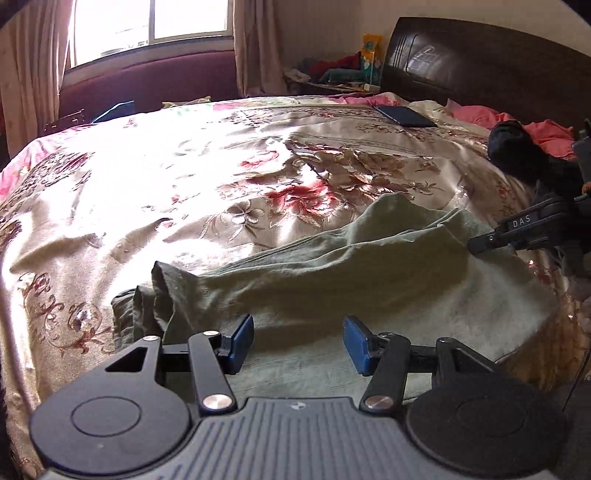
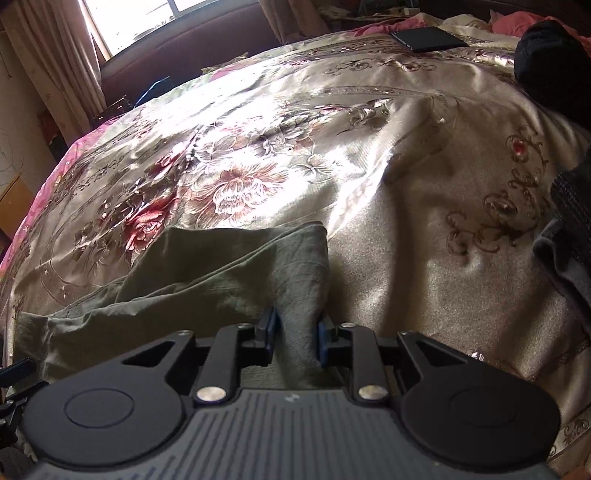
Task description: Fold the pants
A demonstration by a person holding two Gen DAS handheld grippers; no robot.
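While sunlight from a curtained window (image 1: 151,18) washes over a floral satin bedspread (image 1: 184,177), a pair of olive-green pants (image 1: 332,266) lies crumpled along the near side of the bed, one end bunched into dark folds toward the left of the left wrist view. The left gripper (image 1: 298,341) hovers low over the cloth with its blue pads well apart and nothing between them. At the right edge of that view the right gripper (image 2: 296,341) reaches in at the other end of the pants. Seen from its own camera, a raised fold of the green fabric stands between its two blue pads, which sit just beside the cloth on either side; whether they press on it cannot be told. A dark flat rectangular object (image 1: 404,115) rests on the bedspread near the dark wooden headboard (image 1: 480,59), with pink bedding (image 1: 517,123) and a black bundle of cloth (image 1: 517,147) close by. Grey fabric (image 2: 569,240) lies at the right edge of the right wrist view.
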